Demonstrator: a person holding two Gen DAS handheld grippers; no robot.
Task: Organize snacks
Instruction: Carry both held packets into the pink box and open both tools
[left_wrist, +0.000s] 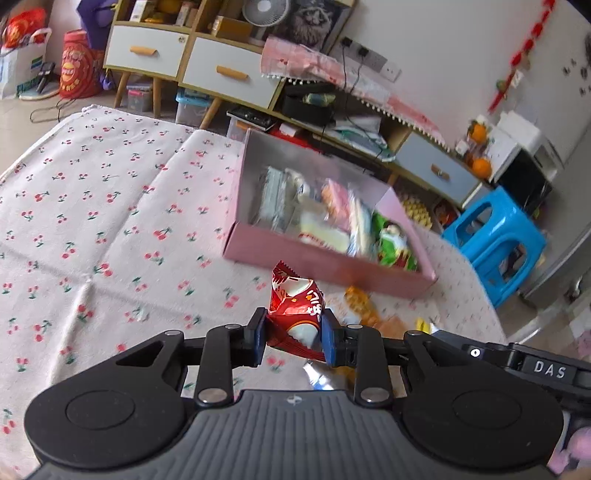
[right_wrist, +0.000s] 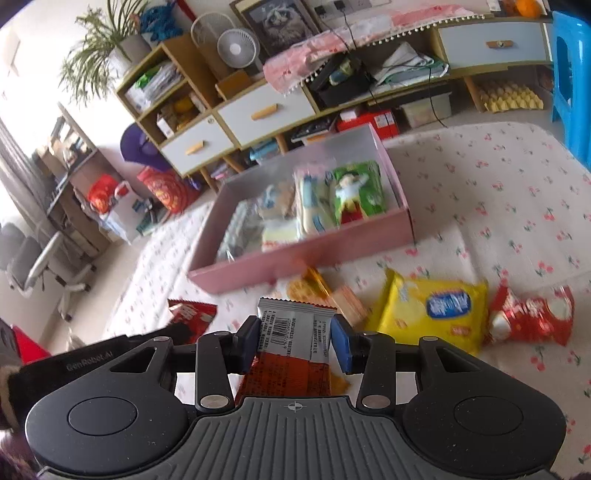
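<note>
My left gripper (left_wrist: 293, 334) is shut on a red snack packet (left_wrist: 295, 306), held above the cherry-print cloth in front of the pink box (left_wrist: 325, 267). The pink box (right_wrist: 295, 258) holds several snack packs, among them a green one (right_wrist: 356, 192). My right gripper (right_wrist: 293, 341) is shut on an orange-and-silver snack bar (right_wrist: 291, 343), seen from its printed back, short of the box. The left gripper's red packet (right_wrist: 190, 315) shows at the left of the right wrist view. Loose on the cloth lie a yellow pack (right_wrist: 432, 310), a red packet (right_wrist: 532, 317) and orange cracker packs (right_wrist: 325, 291).
The cherry-print cloth (left_wrist: 92, 206) covers the table. Behind it stands a low cabinet with drawers (left_wrist: 214, 74), a fan (right_wrist: 238, 46) and clutter. A blue plastic stool (left_wrist: 495, 236) stands at the table's right. Office chairs (right_wrist: 33, 266) stand at far left.
</note>
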